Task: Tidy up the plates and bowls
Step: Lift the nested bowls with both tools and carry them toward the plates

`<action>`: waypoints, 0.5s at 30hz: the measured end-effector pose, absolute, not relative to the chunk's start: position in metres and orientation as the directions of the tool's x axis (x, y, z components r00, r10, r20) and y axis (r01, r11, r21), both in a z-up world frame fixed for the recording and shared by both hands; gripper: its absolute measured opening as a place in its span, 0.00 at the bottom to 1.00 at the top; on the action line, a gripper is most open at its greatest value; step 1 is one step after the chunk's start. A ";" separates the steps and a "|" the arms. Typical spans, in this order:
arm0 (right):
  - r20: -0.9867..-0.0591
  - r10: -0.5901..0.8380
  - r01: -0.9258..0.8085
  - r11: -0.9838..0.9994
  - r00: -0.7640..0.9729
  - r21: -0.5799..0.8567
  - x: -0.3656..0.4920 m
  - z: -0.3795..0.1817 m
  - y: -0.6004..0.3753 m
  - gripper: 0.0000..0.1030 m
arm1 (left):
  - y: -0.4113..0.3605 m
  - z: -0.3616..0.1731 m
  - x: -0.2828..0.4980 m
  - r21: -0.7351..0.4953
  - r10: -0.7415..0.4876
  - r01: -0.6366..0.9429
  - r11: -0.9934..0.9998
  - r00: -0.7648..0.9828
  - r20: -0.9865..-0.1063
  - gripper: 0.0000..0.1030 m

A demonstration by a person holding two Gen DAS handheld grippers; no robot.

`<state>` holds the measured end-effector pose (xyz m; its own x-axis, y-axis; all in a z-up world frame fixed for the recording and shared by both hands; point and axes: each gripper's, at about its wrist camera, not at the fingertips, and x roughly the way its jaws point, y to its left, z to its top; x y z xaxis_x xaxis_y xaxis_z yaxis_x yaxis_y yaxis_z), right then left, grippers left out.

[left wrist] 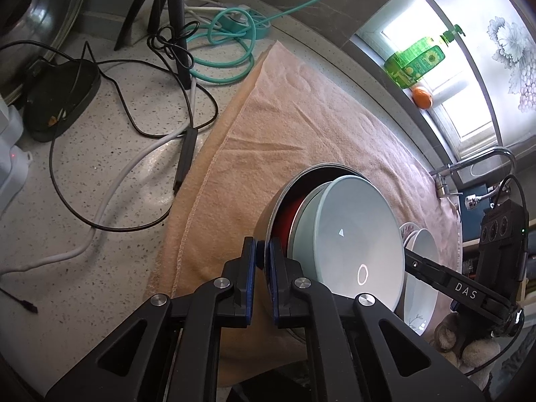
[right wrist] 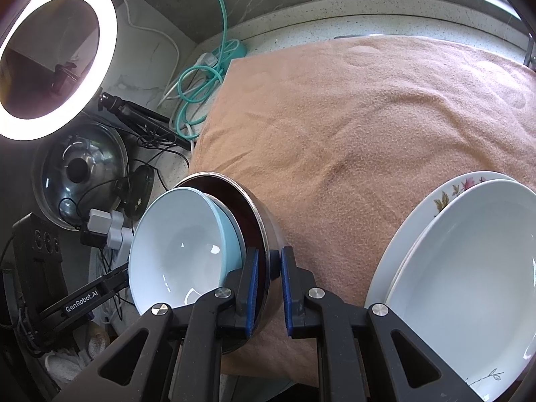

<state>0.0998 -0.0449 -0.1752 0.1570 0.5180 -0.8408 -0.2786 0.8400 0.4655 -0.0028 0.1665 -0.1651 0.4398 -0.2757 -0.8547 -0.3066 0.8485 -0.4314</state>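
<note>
Left gripper (left wrist: pixel 263 254) and right gripper (right wrist: pixel 269 263) each pinch opposite rims of a round steel bowl with a dark red interior (right wrist: pixel 259 231), held tilted above a peach terry towel (right wrist: pixel 368 117). Nested inside is a pale blue ceramic bowl (left wrist: pixel 358 238). Just beside lie stacked white plates (right wrist: pixel 469 268).

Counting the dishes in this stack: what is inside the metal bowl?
Inside the steel-rimmed metal bowl, a pale blue ceramic bowl is nested. A second rim and a red surface show behind it; what these belong to is covered.
</note>
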 end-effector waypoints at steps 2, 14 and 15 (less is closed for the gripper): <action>-0.836 0.524 -0.275 0.837 0.160 0.472 0.099 -0.173 -0.046 0.12 | 0.166 -0.163 -0.003 -0.432 -0.275 -0.303 0.849 0.444 -0.853 0.04; -0.815 0.549 -0.291 0.823 0.184 0.488 0.098 -0.152 -0.055 0.12 | 0.160 -0.142 -0.001 -0.432 -0.263 -0.283 0.856 0.480 -0.837 0.04; -0.814 0.550 -0.292 0.822 0.186 0.488 0.097 -0.151 -0.056 0.12 | 0.159 -0.141 -0.001 -0.432 -0.264 -0.280 0.857 0.482 -0.835 0.04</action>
